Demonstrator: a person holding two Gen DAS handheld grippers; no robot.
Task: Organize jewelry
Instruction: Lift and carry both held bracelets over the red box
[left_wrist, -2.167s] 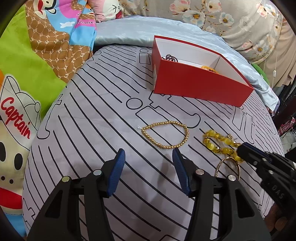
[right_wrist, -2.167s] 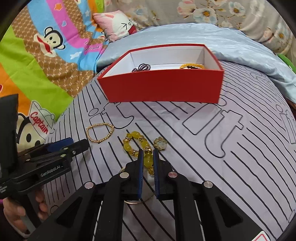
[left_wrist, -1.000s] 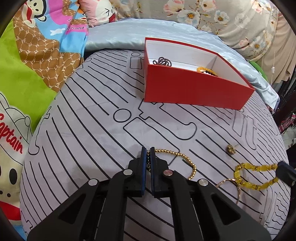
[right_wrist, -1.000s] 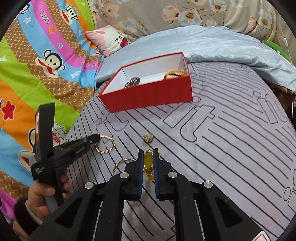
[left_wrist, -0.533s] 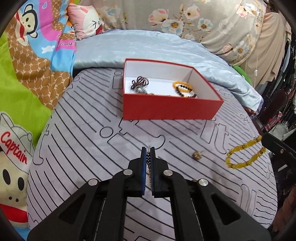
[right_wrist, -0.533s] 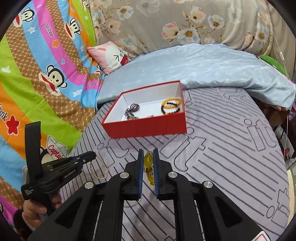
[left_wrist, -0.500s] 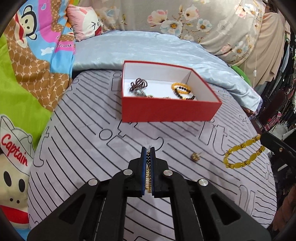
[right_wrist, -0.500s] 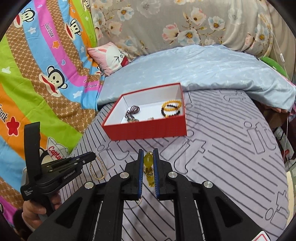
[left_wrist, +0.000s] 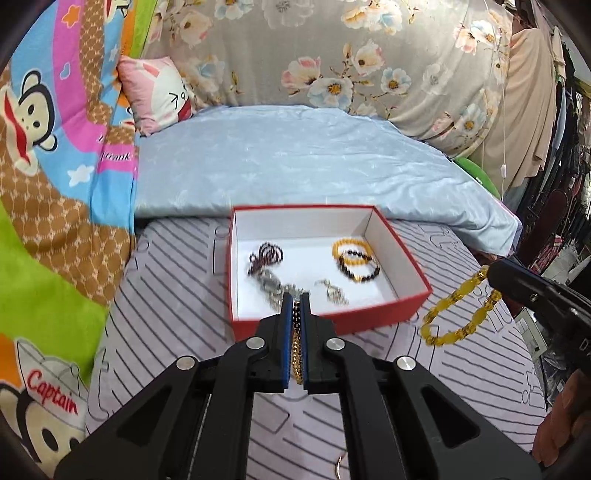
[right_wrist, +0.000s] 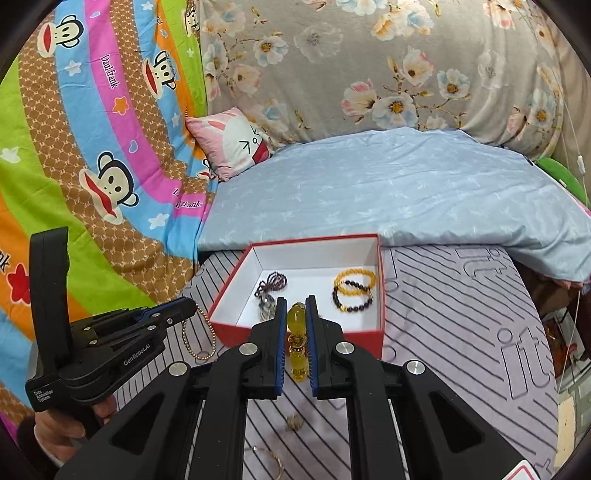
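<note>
Both bracelets have risen off the bed toward the red box (left_wrist: 384, 315): left gripper (left_wrist: 295, 299) clenches the gold bead bracelet (left_wrist: 296, 354), right gripper (right_wrist: 296, 301) the yellow bead bracelet (right_wrist: 297, 363), lifted to clear its wall.

Bedding and soft furnishings around the work area

A grey sheet (left_wrist: 177, 295) with dark stripes and outlined letters covers the bed in front. Behind it lies a pale blue quilt (left_wrist: 295, 162), folded across the width. A pink cushion (left_wrist: 159, 92) with a rabbit face leans at the back left. A bright cartoon monkey blanket (right_wrist: 92, 129) hangs along the left side, and a grey floral cloth (right_wrist: 388, 66) drapes behind. Hanging clothes (left_wrist: 532, 110) show at far right.
</note>
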